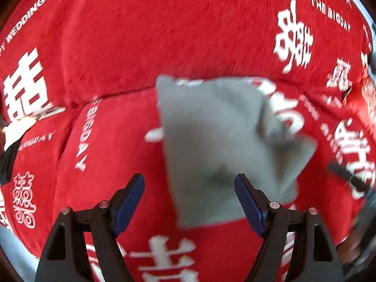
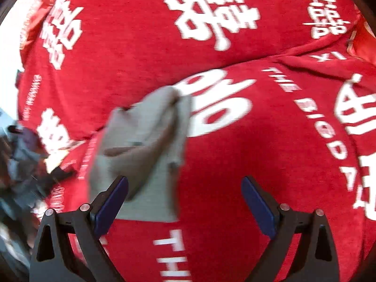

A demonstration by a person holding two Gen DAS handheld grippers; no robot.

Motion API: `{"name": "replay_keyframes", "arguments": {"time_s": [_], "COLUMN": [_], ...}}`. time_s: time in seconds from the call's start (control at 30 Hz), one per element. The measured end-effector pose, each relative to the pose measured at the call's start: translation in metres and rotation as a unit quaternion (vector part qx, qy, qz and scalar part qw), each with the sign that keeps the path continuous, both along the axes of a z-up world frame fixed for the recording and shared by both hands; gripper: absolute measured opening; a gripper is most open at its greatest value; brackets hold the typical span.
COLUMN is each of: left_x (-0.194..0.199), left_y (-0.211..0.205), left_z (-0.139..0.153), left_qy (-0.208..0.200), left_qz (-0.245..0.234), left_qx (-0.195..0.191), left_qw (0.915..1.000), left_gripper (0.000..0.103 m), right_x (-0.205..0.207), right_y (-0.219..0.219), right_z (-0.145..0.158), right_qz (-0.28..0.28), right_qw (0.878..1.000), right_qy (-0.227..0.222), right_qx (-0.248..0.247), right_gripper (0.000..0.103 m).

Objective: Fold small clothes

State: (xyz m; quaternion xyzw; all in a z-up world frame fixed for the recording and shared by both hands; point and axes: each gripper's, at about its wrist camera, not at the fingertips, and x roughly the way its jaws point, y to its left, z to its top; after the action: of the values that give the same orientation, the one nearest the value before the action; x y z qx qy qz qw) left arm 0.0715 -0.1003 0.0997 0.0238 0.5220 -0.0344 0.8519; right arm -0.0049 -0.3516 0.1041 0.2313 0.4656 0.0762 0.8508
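A small grey garment (image 1: 216,141) lies folded on the red bedspread (image 1: 112,47) printed with white characters. In the left wrist view it sits just ahead of my left gripper (image 1: 189,183), whose blue-padded jaws stand wide open with nothing pressed between them; the cloth's near edge runs under the gap. In the right wrist view the same grey garment (image 2: 145,155) lies to the left, creased, with its upper flap folded over. My right gripper (image 2: 185,185) is open above bare red cloth, its left fingertip (image 2: 115,195) over the garment's lower edge.
The red bedspread (image 2: 258,141) covers nearly everything, with a seam or fold running across the middle. A blurred dark gripper arm (image 1: 352,181) shows at the right edge of the left wrist view. Cluttered grey and dark shapes (image 2: 21,159) sit at the left edge of the right wrist view.
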Motion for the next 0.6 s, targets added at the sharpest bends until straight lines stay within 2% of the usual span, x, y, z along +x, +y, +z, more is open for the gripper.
{"name": "replay_keyframes", "arguments": {"time_s": [0.07,0.13,0.3,0.37,0.4,0.43,0.5,0.6], "left_x": [-0.011,-0.016,-0.008,-0.002,0.001,0.003,0.005,0.001], "left_y": [0.003,-0.004,-0.028,-0.024,-0.02,-0.012,0.001,0.022], "left_z": [-0.018,-0.037,-0.07,-0.07,-0.068,-0.066,-0.063,-0.058], "left_qy": [0.001,0.002,0.008,0.008,0.007,0.005,0.006,0.003], "left_qz": [-0.008,-0.021,-0.052,-0.04,-0.029,-0.013,0.013,0.047], "left_qx": [0.015,0.044,0.092,0.087,0.08,0.068,0.056,0.032], "left_qw": [0.9999,0.9988,0.9944,0.9954,0.9964,0.9976,0.9983,0.9984], "left_gripper": [0.08,0.08,0.08,0.08,0.08,0.08,0.079,0.079], "right_x": [0.004,0.011,0.047,0.058,0.062,0.065,0.064,0.048], "right_y": [0.014,0.03,0.064,0.073,0.076,0.077,0.075,0.073], "right_z": [0.006,0.01,-0.01,-0.019,-0.022,-0.025,-0.024,-0.005], "right_qz": [0.015,0.027,0.04,0.04,0.045,0.051,0.047,0.046], "right_qw": [1.0,1.0,0.997,0.995,0.994,0.992,0.992,0.997], "right_qy": [-0.005,-0.003,0.065,0.092,0.103,0.111,0.115,0.064], "right_qx": [0.013,0.006,0.031,0.022,0.015,0.015,0.022,0.019], "right_gripper": [0.097,0.097,0.097,0.081,0.047,0.023,0.014,0.012]}}
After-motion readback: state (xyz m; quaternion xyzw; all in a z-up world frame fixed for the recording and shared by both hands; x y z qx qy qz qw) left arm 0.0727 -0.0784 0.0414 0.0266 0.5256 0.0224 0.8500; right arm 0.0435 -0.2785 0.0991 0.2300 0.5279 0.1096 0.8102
